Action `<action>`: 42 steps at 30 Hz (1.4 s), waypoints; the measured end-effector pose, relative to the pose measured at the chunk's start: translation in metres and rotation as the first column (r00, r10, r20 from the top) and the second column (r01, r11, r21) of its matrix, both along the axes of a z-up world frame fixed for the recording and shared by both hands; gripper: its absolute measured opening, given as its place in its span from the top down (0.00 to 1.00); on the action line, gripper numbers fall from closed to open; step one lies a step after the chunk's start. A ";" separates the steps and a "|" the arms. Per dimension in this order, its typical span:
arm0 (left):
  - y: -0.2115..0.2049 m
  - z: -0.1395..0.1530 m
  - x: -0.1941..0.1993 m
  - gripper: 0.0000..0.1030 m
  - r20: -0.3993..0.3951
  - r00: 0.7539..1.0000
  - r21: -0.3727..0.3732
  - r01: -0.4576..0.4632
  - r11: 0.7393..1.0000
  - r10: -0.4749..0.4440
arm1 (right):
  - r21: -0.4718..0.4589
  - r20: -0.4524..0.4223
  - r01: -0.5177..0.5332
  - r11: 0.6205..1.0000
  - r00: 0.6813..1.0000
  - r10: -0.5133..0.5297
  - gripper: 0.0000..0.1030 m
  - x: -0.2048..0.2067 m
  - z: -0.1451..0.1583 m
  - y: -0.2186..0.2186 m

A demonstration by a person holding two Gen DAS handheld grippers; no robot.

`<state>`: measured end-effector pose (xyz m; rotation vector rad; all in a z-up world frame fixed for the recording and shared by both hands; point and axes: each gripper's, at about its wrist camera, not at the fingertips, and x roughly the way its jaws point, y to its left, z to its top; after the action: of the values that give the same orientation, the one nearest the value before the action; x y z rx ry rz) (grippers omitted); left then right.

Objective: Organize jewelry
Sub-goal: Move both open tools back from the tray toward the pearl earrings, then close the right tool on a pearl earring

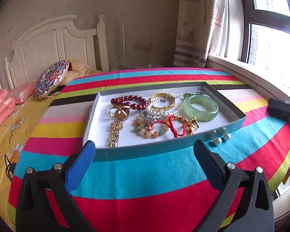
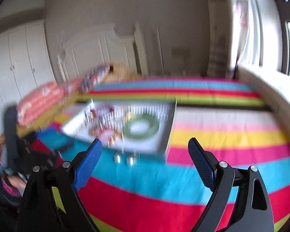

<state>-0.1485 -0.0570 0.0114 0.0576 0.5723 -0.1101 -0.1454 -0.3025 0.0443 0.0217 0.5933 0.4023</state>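
Observation:
A shallow box (image 1: 239,118) with a white floor lies on the striped cloth. It holds a dark red bead bracelet (image 1: 133,101), a gold bangle (image 1: 162,101), a pearl necklace (image 1: 176,112), a green jade bangle (image 1: 202,107), a red cord bracelet (image 1: 176,123) and a gold chain (image 1: 115,133). A few pearl earrings (image 1: 219,138) lie on the cloth just outside the box's near right wall. My left gripper (image 1: 145,145) is open and empty before the near wall. The right wrist view is blurred: my right gripper (image 2: 145,142) is open and empty, short of the earrings (image 2: 125,159) and the box (image 2: 168,119).
The striped cloth (image 1: 145,176) covers a bed with a white headboard (image 1: 54,38). A round patterned cushion (image 1: 52,79) and pink folded bedding (image 1: 2,106) lie at the left. A window sill (image 1: 241,71) runs along the right. A black object (image 1: 282,111) juts in at the right edge.

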 end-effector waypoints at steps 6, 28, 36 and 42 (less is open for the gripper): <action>-0.003 -0.009 0.008 0.02 -0.072 0.996 -0.006 0.060 0.998 -0.060 | -0.133 -0.083 0.019 0.991 0.996 -0.030 0.38 0.010 -0.032 0.030; -0.003 -0.018 0.021 0.02 -0.148 0.984 -0.058 0.089 0.994 -0.096 | -0.230 -0.176 0.039 0.973 0.981 -0.081 0.74 0.032 -0.054 0.063; -0.013 -0.015 0.014 0.02 -0.147 0.985 -0.021 0.084 0.996 -0.086 | -0.147 -0.156 0.048 0.988 0.985 -0.072 0.83 0.022 -0.049 0.045; -0.042 -0.020 0.011 0.14 -0.202 0.959 -0.154 0.171 0.973 -0.200 | -0.092 -0.122 0.092 0.991 0.987 -0.103 0.83 0.011 -0.041 0.014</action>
<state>-0.1372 -0.0994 -0.0084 -0.0329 0.7754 -0.3417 -0.1342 -0.2888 0.0030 -0.0065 0.7312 0.2807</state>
